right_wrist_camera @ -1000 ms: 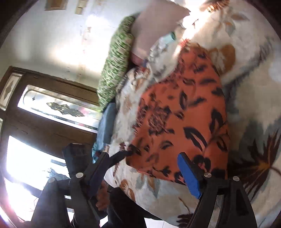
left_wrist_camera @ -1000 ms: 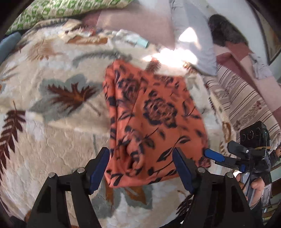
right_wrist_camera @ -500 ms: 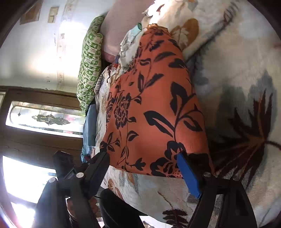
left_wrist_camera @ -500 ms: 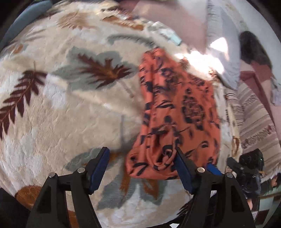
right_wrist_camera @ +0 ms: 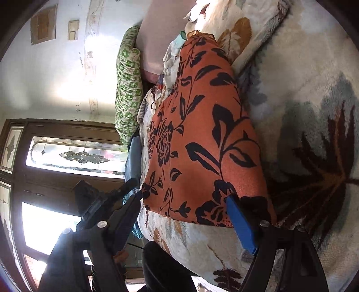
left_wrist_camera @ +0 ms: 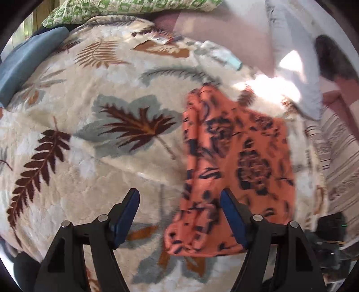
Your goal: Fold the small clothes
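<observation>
An orange garment with black flowers (left_wrist_camera: 237, 161) lies folded into a long strip on the leaf-patterned blanket (left_wrist_camera: 94, 157). It also shows in the right wrist view (right_wrist_camera: 202, 139). My left gripper (left_wrist_camera: 179, 213) is open and empty, above the garment's near left corner, its right finger over the cloth. My right gripper (right_wrist_camera: 186, 215) is open and empty at the garment's near end; its blue right pad (right_wrist_camera: 241, 226) lies against the cloth edge. The left gripper shows beyond it in the right wrist view (right_wrist_camera: 101, 197).
A green patterned pillow (left_wrist_camera: 134, 9) and a pink pillow (left_wrist_camera: 224, 31) lie at the head of the bed. A blue cushion (left_wrist_camera: 24, 65) sits at the left. A striped cover (left_wrist_camera: 336, 157) drops off at the right. A wooden door with glass (right_wrist_camera: 67, 157) stands beyond.
The left gripper has drawn back and left, so the garment now sits right of its fingers. The right gripper has moved closer to the garment's end. Both stay open.
</observation>
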